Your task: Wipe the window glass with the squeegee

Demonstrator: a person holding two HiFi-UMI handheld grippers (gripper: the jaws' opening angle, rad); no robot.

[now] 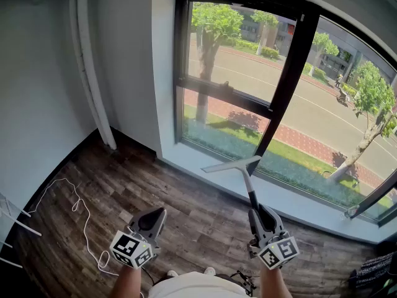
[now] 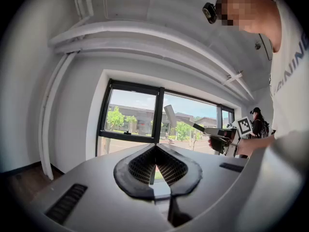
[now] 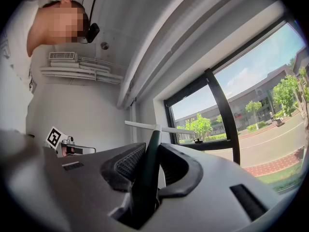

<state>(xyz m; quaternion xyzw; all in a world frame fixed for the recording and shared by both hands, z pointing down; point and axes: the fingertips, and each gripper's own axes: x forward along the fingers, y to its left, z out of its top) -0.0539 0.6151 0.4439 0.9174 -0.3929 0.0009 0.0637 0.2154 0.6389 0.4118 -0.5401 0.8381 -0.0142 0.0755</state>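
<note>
- Right gripper (image 1: 258, 213): jaws clamped on the dark handle of the squeegee (image 1: 238, 165). The handle runs up between the ribbed pads and away toward the window.
- Squeegee's pale blade sits crosswise at the far end of the handle. It is out over the white window sill (image 1: 186, 157), in front of the lower edge of the window glass (image 1: 232, 64), just left of the dark centre mullion (image 1: 286, 79). Cannot tell whether the blade touches the glass.
- Left gripper (image 1: 156, 215): jaws pressed together, only a thin slit between the pads, nothing in them. Held low on the left, over the wood-plank floor (image 1: 167, 191), well apart from the squeegee.
- White cable (image 1: 77, 205) loops across the floor at near left.
- White pipes (image 1: 93, 79) run down the wall left of the window.
- Through the glass: trees, grass strip, brick path, road.
</note>
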